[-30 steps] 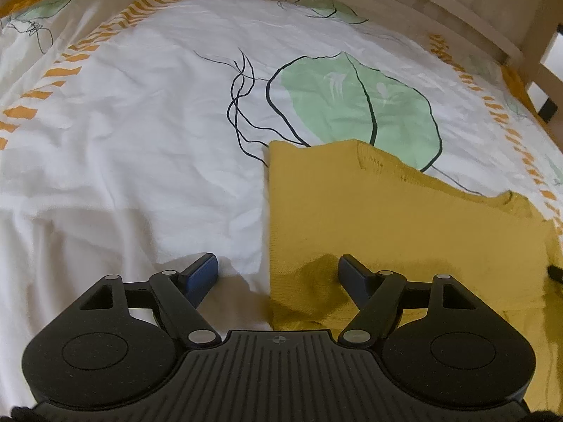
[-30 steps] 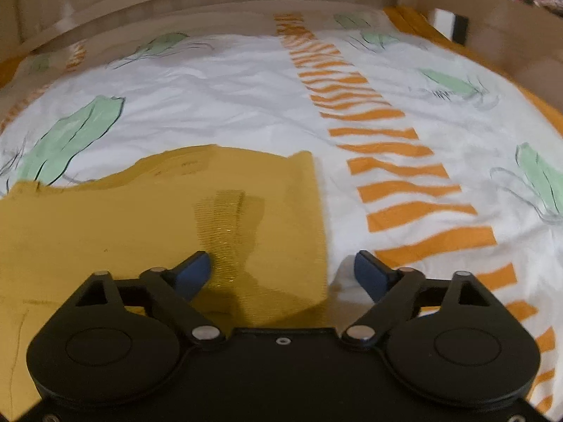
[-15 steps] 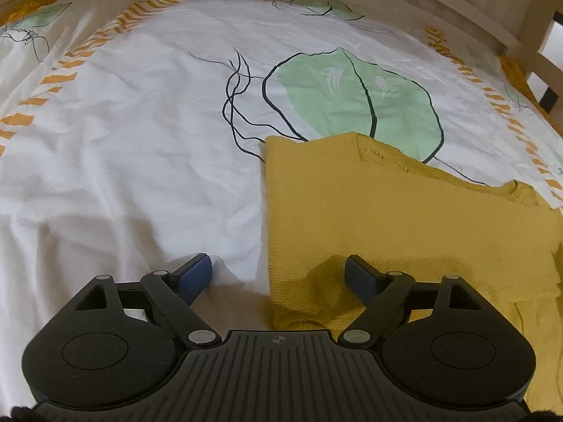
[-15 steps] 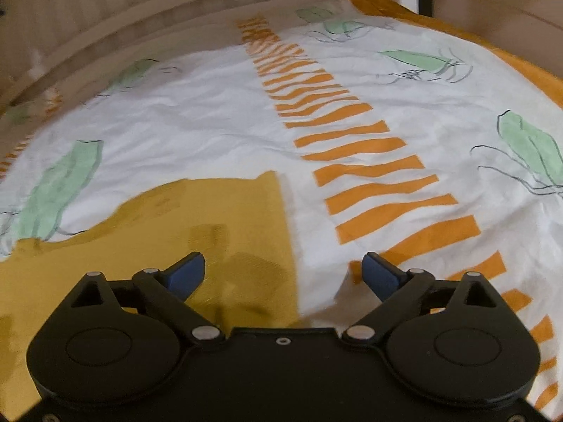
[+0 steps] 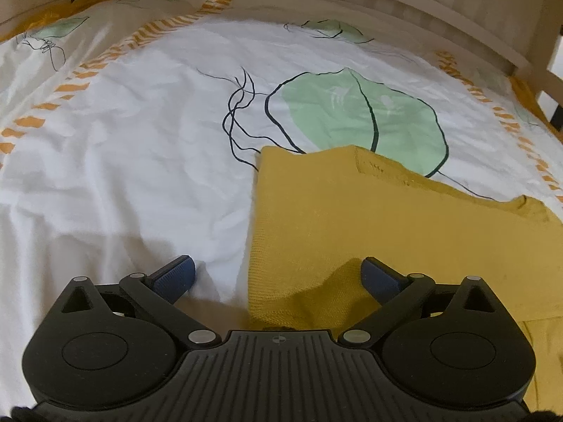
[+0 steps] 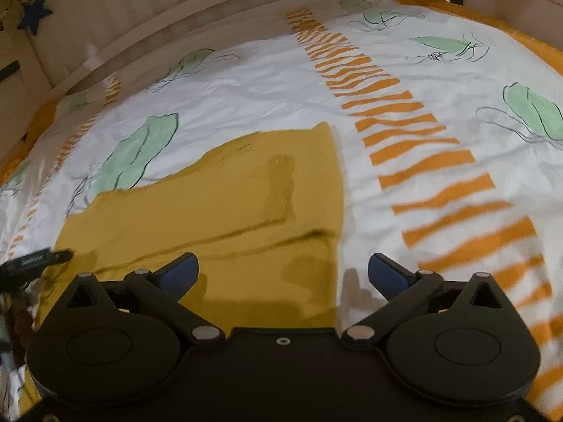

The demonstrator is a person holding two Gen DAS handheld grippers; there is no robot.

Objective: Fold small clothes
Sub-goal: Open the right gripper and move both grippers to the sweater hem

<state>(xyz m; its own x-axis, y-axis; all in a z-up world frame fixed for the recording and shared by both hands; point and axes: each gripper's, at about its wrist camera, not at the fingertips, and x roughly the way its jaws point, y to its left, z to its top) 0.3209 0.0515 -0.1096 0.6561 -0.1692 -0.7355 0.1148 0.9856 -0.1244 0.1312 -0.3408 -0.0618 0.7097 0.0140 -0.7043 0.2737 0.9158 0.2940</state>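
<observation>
I am holding my left gripper [image 5: 278, 276] and right gripper [image 6: 283, 270] spread wide, each straddling a side edge of the yellow garment [image 5: 369, 218].

free: bare bedspread [image 5: 133, 161] left half of left wrist view, right half of right wrist view | obstacles: yellow garment [image 5: 369, 218] lower right; wooden bed rail [image 5: 387, 3] along top

Yellow garment [image 5: 387, 232] cut off at right edge; right-wrist view motion-blurred, dark object [image 6: 31, 260] at left unidentifiable.
</observation>
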